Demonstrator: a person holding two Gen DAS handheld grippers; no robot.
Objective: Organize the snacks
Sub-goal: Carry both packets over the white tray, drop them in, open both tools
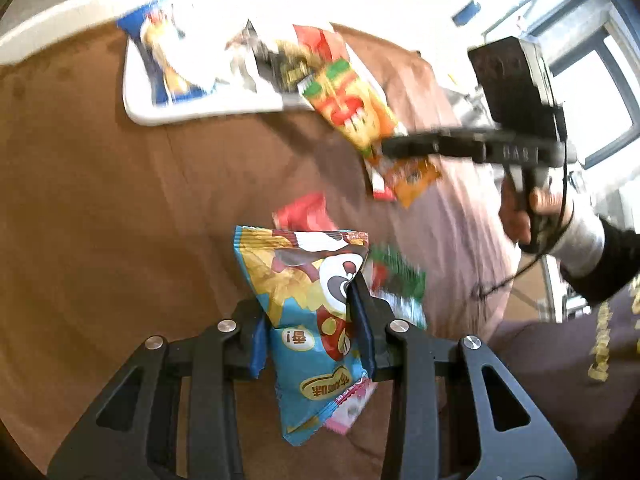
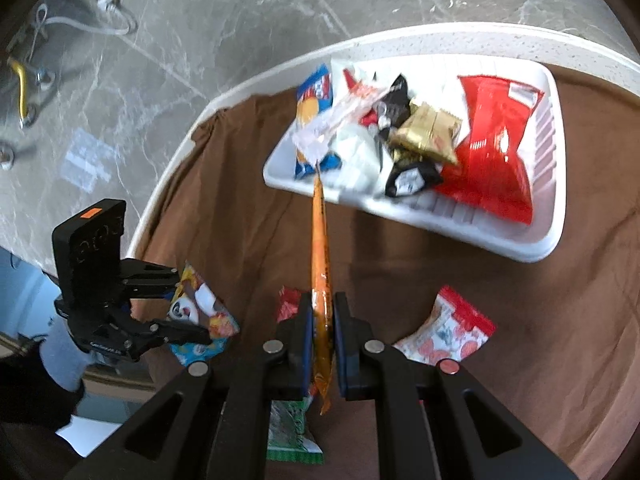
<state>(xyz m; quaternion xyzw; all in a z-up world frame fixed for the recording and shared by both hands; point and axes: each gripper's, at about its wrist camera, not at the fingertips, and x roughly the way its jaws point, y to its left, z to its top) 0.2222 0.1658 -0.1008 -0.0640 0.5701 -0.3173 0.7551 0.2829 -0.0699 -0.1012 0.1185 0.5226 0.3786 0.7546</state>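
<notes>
Brown cloth (image 2: 248, 216) is spread over the table, and a white basket (image 2: 552, 216) of snacks is set on it. A blue panda packet (image 1: 304, 300) is clamped in the left gripper (image 1: 312, 316); an orange packet (image 2: 322, 280) is pinched edge-on in the right gripper (image 2: 322, 332), both raised above the cloth.

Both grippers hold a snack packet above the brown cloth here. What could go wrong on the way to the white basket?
1. The right gripper pinches the orange packet near one end, so its long free end could swing and catch the basket rim.
2. The basket is already crowded around the red bag; a drop might slide off the pile.
3. The left gripper holds the blue packet by one side; it could slip.
</notes>
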